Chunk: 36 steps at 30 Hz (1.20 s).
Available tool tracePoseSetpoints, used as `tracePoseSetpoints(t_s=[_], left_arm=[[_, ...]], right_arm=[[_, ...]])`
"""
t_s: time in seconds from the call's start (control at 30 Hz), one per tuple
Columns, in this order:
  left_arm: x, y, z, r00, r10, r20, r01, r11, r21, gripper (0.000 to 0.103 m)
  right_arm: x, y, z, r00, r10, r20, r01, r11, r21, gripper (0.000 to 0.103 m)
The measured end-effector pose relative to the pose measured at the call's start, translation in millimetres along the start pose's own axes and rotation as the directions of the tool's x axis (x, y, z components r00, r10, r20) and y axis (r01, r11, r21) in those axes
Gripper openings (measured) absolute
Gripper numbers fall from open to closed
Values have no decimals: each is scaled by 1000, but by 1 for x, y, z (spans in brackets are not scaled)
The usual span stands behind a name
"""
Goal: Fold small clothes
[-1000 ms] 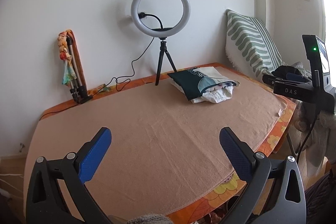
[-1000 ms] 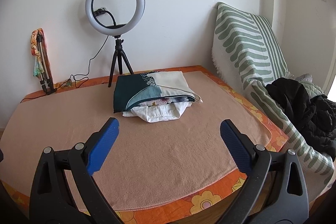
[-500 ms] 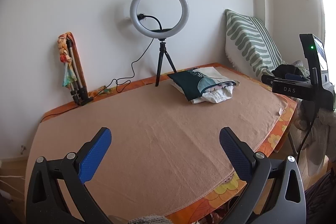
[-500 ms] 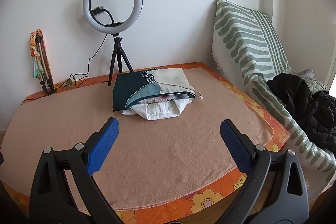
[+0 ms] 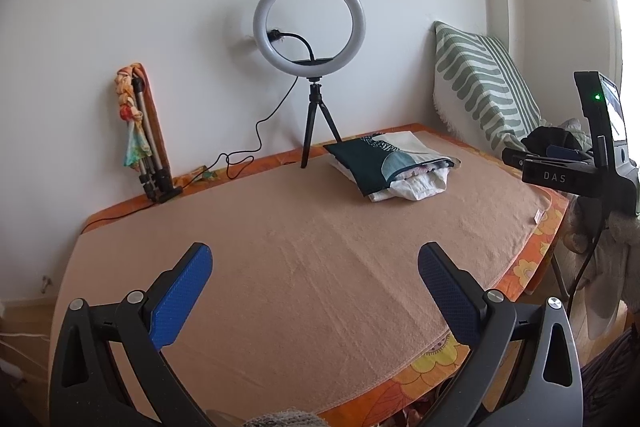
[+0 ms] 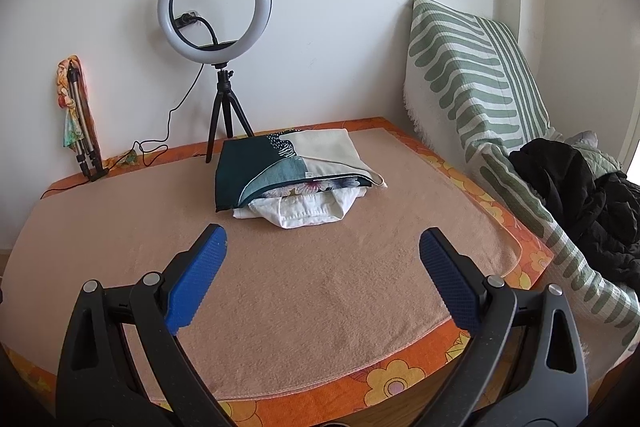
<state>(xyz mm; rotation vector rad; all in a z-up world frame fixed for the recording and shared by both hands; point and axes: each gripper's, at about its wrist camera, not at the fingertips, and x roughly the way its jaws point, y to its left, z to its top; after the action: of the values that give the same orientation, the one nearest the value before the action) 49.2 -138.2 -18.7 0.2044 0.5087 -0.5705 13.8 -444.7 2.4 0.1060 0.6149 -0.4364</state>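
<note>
A small stack of folded clothes lies at the far middle of the tan blanket: a dark teal and cream patterned piece on top, a floral piece and a white one beneath. It also shows in the left wrist view at the far right. My left gripper is open and empty, over the near part of the blanket. My right gripper is open and empty, a short way in front of the stack. The right gripper's body shows at the right edge of the left wrist view.
A ring light on a tripod stands behind the stack, its cable trailing left. A folded tripod with a colourful scarf leans on the wall. A green striped cushion and dark jackets lie right. An orange floral cloth edges the table.
Both grippers have drifted slightly; the stack sits a little closer in the right wrist view. Both stay open and empty.
</note>
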Motion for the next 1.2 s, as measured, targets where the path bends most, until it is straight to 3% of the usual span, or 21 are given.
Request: tracePoseSetpoints(t_s=[1.2], left_arm=[[2, 0, 1, 1000, -5, -12, 5, 1000, 1, 102]], right_arm=[[0, 1, 3, 1000, 6, 2, -6, 1000, -10, 99]])
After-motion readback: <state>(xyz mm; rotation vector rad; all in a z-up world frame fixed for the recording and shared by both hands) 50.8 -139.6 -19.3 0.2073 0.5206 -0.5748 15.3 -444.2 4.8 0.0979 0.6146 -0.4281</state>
